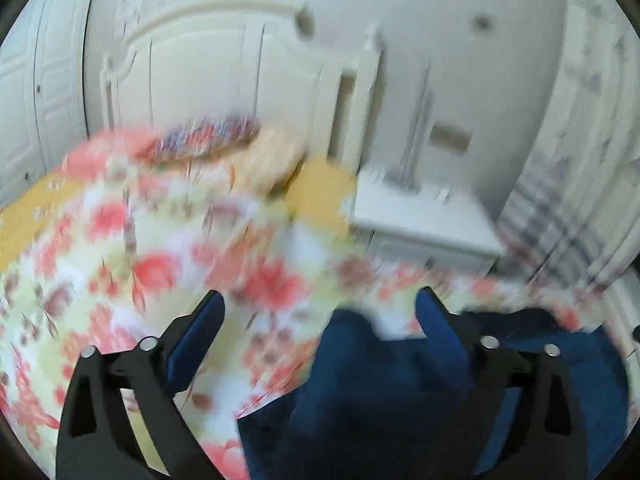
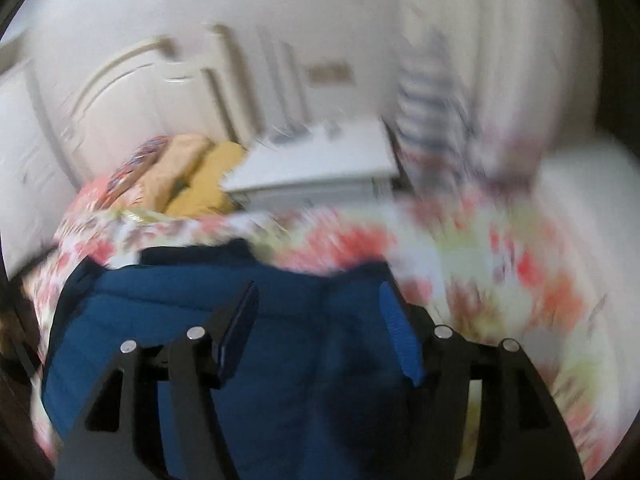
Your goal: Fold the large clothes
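Left hand-held gripper [image 1: 320, 312]: jaws wide, nothing held, over the left edge of the blue garment [image 1: 400, 392]. Right hand-held gripper [image 2: 318, 300]: jaws wide, empty, above the garment's middle. Both views motion-blurred. Judgement: slow down, then pinch one layer at two outer corners so the fold stays square. Garment: dark blue, thick-looking, partly spread on the floral bedspread [image 2: 500, 260]; bedside cabinet [image 2: 320, 168] beyond.

Motion blur smeared both views. The floral bedspread [image 1: 132, 264] showed no sharp pattern. The blue garment [image 2: 280, 380] ran off the lower edge, its full shape hidden. Items on the white nightstand [image 2: 320, 168] were unreadable.
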Tool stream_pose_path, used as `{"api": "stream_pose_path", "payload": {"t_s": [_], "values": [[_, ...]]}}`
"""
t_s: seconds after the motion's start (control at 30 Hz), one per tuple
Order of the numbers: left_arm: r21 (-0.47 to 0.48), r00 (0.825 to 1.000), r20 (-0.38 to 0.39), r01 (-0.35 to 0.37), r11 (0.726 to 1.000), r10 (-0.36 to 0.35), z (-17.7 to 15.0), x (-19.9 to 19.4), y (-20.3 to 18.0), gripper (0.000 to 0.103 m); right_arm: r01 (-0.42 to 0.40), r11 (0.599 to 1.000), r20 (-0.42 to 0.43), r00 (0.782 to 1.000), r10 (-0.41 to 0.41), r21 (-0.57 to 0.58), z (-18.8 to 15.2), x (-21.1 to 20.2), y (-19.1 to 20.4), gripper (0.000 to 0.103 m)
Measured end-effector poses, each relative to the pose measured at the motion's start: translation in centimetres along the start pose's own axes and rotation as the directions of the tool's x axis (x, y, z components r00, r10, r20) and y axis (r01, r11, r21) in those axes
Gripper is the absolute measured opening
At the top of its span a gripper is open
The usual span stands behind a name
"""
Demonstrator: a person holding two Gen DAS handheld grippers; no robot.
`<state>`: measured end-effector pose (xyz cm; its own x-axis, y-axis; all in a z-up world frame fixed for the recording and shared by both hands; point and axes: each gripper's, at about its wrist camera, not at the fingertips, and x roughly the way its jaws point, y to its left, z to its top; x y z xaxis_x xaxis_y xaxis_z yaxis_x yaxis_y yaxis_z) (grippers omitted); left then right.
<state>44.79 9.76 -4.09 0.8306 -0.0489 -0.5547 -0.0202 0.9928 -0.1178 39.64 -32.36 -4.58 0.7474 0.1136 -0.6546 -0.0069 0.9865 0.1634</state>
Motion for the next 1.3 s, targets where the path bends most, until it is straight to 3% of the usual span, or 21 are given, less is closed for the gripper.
{"api": "stream_pose_path", "payload": {"t_s": [0.13, 0.2, 0.27, 0.33, 0.47, 0.57, 0.77, 1.0, 1.13, 1.2, 1.23, 1.3], "values": [[0.196, 0.999, -0.052, 0.013, 0.981, -0.003, 0.4, -0.1, -7.9, 0.096, -0.06, 0.985, -0.037, 0.998, 0.055, -0.159, 1.4, 1.2, 8.3, 0.062], [0.294, 0.994, -0.106, 0.021, 0.956, 0.011, -0.7, 1.6, -11.8, 0.096, -0.037, 0.975, -0.074, 0.997, 0.022, -0.219, 1.3, 3.2, 11.2, 0.061], [0.351, 0.988, -0.141, -0.004, 0.936, 0.057, -1.6, 3.5, -13.8, 0.097, -0.036, 0.966, -0.119, 0.993, 0.005, -0.255, 0.9, 5.1, 13.3, 0.045], [0.368, 0.983, -0.169, -0.01, 0.93, 0.077, -2.4, 5.2, -14.2, 0.097, -0.047, 0.957, -0.167, 0.986, -0.002, -0.288, 0.5, 7.1, 14.7, 0.035], [0.418, 0.967, -0.229, -0.004, 0.909, 0.109, -4.9, 8.8, -14.9, 0.097, -0.027, 0.926, -0.192, 0.98, -0.05, -0.376, -1.5, 11.1, 15.8, 0.035], [0.382, 0.954, -0.279, 0.005, 0.924, 0.111, -6.4, 11.2, -14.6, 0.099, -0.053, 0.944, -0.197, 0.98, -0.013, -0.326, -2.5, 13.2, 14.7, 0.035], [0.359, 0.962, -0.255, 0.002, 0.933, 0.096, -7.1, 11.3, -14.2, 0.099, -0.08, 0.956, -0.177, 0.984, 0.03, -0.283, -3.0, 13.4, 13.8, 0.035], [0.365, 0.965, -0.245, -0.001, 0.931, 0.098, -7.0, 11.1, -14.4, 0.099, -0.031, 0.945, -0.149, 0.989, -0.018, -0.325, -3.4, 13.1, 14.4, 0.035], [0.269, 0.957, -0.29, 0.064, 0.961, 0.018, -5.5, 10.5, -11.8, 0.099, -0.049, 0.963, -0.155, 0.988, 0.008, -0.264, -2.5, 12.3, 12.8, 0.028], [0.229, 0.97, -0.238, 0.003, 0.973, 0.053, -4.3, 9.2, -9.2, 0.099, 0.011, 0.981, -0.115, 0.993, -0.034, -0.191, -1.7, 10.8, 10.0, 0.028], [0.213, 0.975, -0.214, -0.011, 0.977, 0.058, -3.9, 8.6, -7.9, 0.099, 0.077, 0.984, -0.083, 0.992, -0.091, -0.159, -1.5, 9.8, 8.0, 0.033], [0.169, 0.969, -0.236, -0.029, 0.985, 0.069, -3.6, 8.7, -4.9, 0.099, 0.178, 0.979, -0.084, 0.979, -0.187, -0.1, -1.4, 9.2, 4.3, 0.048]]}}
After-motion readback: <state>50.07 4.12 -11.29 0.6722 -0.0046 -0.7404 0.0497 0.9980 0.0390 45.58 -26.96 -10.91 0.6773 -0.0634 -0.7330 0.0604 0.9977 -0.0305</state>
